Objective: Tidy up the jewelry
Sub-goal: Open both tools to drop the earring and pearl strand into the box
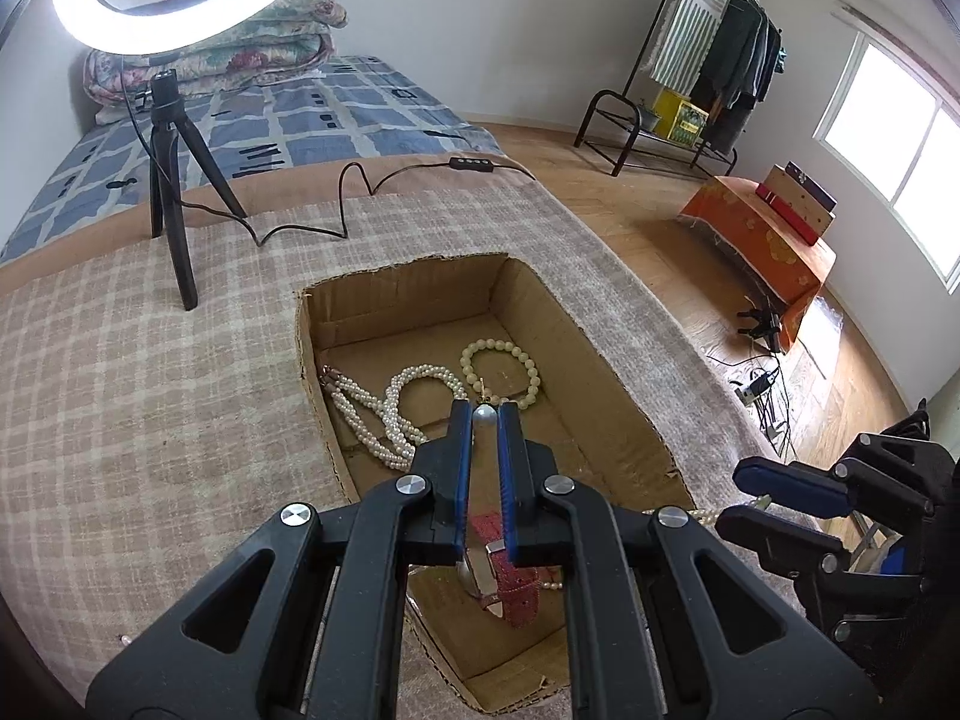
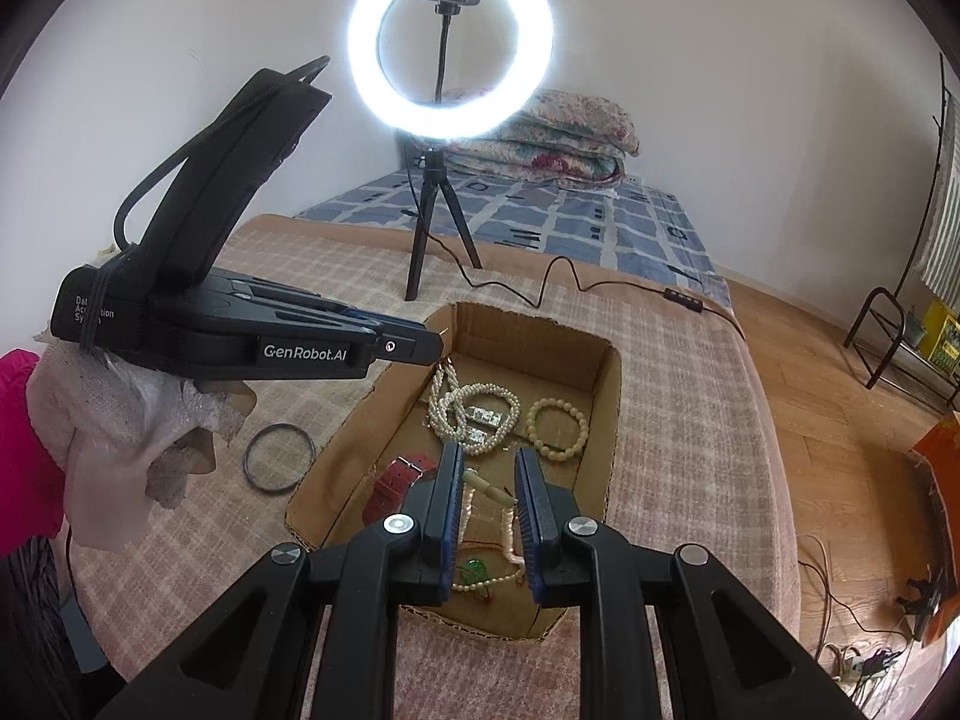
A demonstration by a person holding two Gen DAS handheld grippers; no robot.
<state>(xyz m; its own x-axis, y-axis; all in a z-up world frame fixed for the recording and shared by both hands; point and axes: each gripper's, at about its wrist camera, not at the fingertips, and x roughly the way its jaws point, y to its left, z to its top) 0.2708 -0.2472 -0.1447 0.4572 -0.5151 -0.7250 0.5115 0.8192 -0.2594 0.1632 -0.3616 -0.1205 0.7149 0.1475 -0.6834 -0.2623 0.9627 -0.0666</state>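
An open cardboard box [image 1: 600,360] [image 2: 609,420] sits on a checked blanket. Inside lie a twisted pearl necklace [image 1: 384,414] [image 2: 462,414], a cream bead bracelet [image 1: 504,369] [image 2: 558,426] and a red watch strap [image 1: 510,576] [image 2: 399,480]. My left gripper [image 1: 485,414] is shut on a pearl earring [image 1: 483,417] with a gold hook, held over the box. My right gripper [image 2: 491,468] is open over the box's near end, above a thin pearl necklace [image 2: 510,540] and a green bead piece [image 2: 474,567]. In the left wrist view the right gripper [image 1: 738,498] shows at the right.
A ring light on a black tripod [image 1: 174,180] [image 2: 441,210] stands behind the box, its cable [image 1: 360,180] trailing across the blanket. A dark bangle [image 2: 279,459] lies on the blanket left of the box. White cloth [image 2: 120,420] is at the left. The bed's right edge drops to wood floor [image 1: 660,240].
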